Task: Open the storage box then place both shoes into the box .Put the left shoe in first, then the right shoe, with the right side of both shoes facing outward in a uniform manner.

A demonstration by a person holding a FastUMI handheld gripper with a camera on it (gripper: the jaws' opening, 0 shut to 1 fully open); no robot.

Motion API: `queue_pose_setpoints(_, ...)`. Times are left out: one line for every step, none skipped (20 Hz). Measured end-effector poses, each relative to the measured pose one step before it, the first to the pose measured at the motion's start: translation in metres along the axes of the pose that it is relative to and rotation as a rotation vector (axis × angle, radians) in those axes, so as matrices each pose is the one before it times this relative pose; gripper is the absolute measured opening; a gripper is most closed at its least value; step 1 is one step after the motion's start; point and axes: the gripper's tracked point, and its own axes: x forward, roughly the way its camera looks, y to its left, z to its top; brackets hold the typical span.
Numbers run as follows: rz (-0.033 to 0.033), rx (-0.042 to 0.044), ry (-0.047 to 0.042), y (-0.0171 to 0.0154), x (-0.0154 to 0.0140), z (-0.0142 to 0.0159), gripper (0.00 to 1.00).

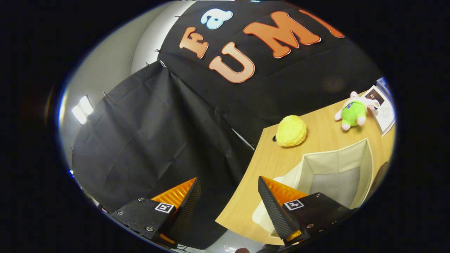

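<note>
Fingers of my gripper [228, 184] stand wide apart, grasping nothing, tilted over the corner of the wooden table [262, 165]. Beyond my right finger sits the fabric storage box [337, 168], its top open and its pale inside showing (no shoe visible within). Past it lie a yellow plush ball [291, 131], a green plush toy [353, 113] and a printed sheet [383, 110].

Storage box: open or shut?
Open: the storage box shows its bare inner walls, no shoes visible inside. The gripper is open, holding nothing.
</note>
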Motion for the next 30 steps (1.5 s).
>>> queue_pose_setpoints(-0.02996, -0.01505, -0.01542, -0.01173, -0.00749, 0.00557, 0.98)
queue_pose_setpoints(-0.03097, -0.01073, -0.01460, -0.01224, -0.00789, 0.00553, 0.98)
queue_pose_setpoints(-0.02790, -0.01036, -0.01565, -0.01234, -0.00662, 0.00584, 0.98)
queue_pose_setpoints(-0.02681, -0.00884, -0.01658, -0.01170, -0.00707, 0.00658, 0.98)
queue_pose_setpoints(-0.02559, -0.00679, -0.01544, -0.01130, -0.00754, 0.00675, 0.98)
queue_pose_setpoints(-0.02252, -0.00425, -0.01458, -0.01186, -0.00721, 0.00568, 0.98)
queue_pose_setpoints(-0.02450, -0.00196, -0.01586, -0.01137, -0.00666, 0.00548, 0.98)
queue_pose_setpoints(-0.02620, -0.00350, -0.01726, -0.01291, -0.00612, 0.00578, 0.98)
queue_pose_setpoints(-0.02885, -0.00689, -0.01901, -0.01340, -0.00821, 0.00500, 0.98)
queue_pose_setpoints(-0.03123, -0.01013, -0.01678, -0.01337, -0.00680, 0.00492, 0.98)
queue_pose_setpoints(-0.02680, -0.00942, -0.01331, -0.01270, -0.00497, 0.00304, 0.98)
queue_pose_setpoints(-0.02747, -0.00700, -0.00932, -0.01369, -0.00574, 0.00074, 0.98)
queue_pose_setpoints(-0.03291, -0.01091, -0.00811, -0.01413, -0.00646, 0.00081, 0.98)
queue_pose_setpoints(-0.03649, -0.01503, -0.00640, -0.01459, -0.00587, -0.00149, 0.98)
queue_pose_setpoints(-0.03912, -0.01492, -0.00741, -0.01583, -0.00449, -0.00115, 0.98)
queue_pose_setpoints(-0.03380, -0.01410, -0.00458, -0.01496, -0.00337, -0.00223, 0.98)
queue_pose_setpoints(-0.03516, -0.00915, -0.00680, -0.01547, -0.00436, -0.00231, 0.98)
queue_pose_setpoints(-0.03342, -0.00367, -0.00743, -0.01419, -0.00358, -0.00251, 0.98)
queue_pose_setpoints(-0.02975, -0.00353, -0.00449, -0.01414, -0.00317, -0.00320, 0.98)
queue_pose_setpoints(-0.03012, -0.00415, -0.00016, -0.01289, -0.00121, -0.00464, 0.98)
queue_pose_setpoints(-0.03181, -0.00538, 0.00243, -0.01368, -0.00121, -0.00455, 0.98)
queue_pose_setpoints(-0.03281, -0.00781, 0.00234, -0.01357, -0.00089, -0.00544, 0.98)
queue_pose_setpoints(-0.03009, -0.00730, 0.00219, -0.01556, -0.00290, -0.00861, 0.98)
queue_pose_setpoints(-0.02491, -0.00571, 0.00516, -0.00854, 0.00174, -0.00412, 0.98)
queue_pose_setpoints(-0.02346, -0.00375, 0.00962, -0.01028, 0.00041, -0.00812, 0.98)
queue_pose_setpoints(-0.02157, -0.00367, 0.01376, -0.00909, 0.00157, -0.00765, 0.98)
queue_pose_setpoints(-0.01965, -0.00392, 0.01316, -0.00856, 0.00091, -0.00931, 0.99)
queue_pose_setpoints(-0.02044, -0.00591, 0.01248, -0.00755, 0.00258, -0.00866, 0.99)
queue_pose_setpoints(-0.01606, -0.00784, 0.01202, -0.00580, 0.00242, -0.00870, 0.98)
queue_pose_setpoints(-0.01282, -0.00804, 0.01311, -0.00410, 0.00278, -0.00984, 0.99)
